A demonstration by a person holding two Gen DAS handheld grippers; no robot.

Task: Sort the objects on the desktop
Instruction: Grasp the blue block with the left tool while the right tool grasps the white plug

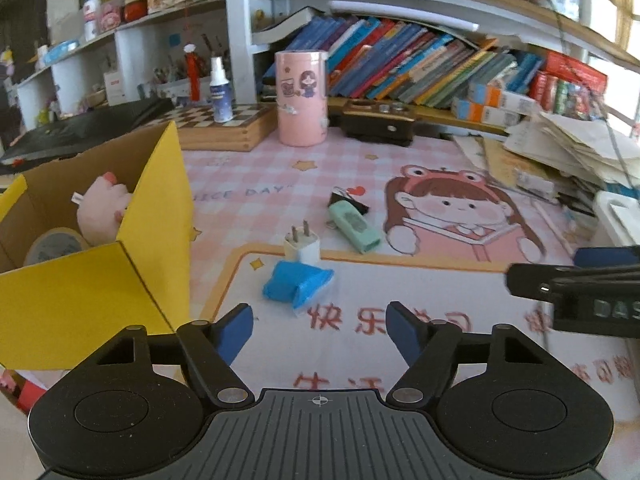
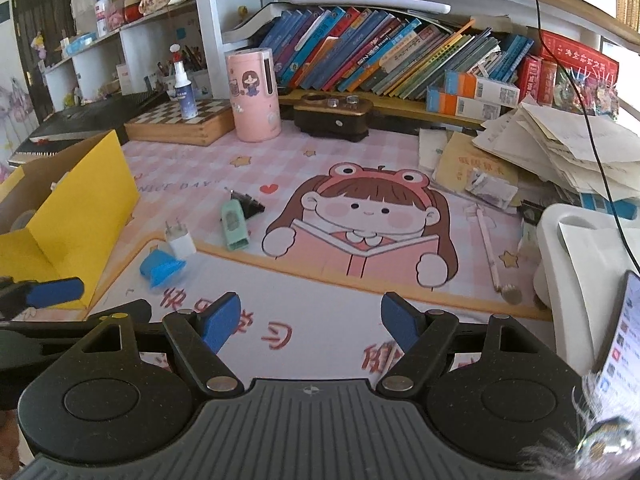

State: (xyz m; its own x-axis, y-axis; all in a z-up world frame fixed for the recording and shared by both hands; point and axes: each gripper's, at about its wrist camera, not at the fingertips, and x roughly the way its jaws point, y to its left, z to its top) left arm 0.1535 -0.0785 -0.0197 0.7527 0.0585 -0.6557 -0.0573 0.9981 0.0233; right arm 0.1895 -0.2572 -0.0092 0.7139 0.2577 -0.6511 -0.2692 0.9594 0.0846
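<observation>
On the pink desk mat lie a blue packet (image 1: 297, 286), a white charger plug (image 1: 303, 246), a mint green stapler-like item (image 1: 354, 227) and a black binder clip (image 1: 347, 199). A yellow cardboard box (image 1: 96, 280) at the left holds a pink plush toy (image 1: 105, 208) and a tape roll (image 1: 56, 245). My left gripper (image 1: 319, 330) is open and empty, just short of the blue packet. My right gripper (image 2: 311, 326) is open and empty over the mat's white area. The right wrist view shows the packet (image 2: 162, 269), plug (image 2: 181, 241), green item (image 2: 235, 225), clip (image 2: 250, 204) and box (image 2: 76, 216).
A pink cylinder (image 1: 302, 98), a chessboard box (image 1: 224, 126) with a spray bottle (image 1: 221, 92) and a black device (image 1: 378, 122) stand at the back under shelves of books. Paper stacks (image 2: 560, 148), a white container (image 2: 584, 264) and a pen (image 2: 490, 252) are at the right.
</observation>
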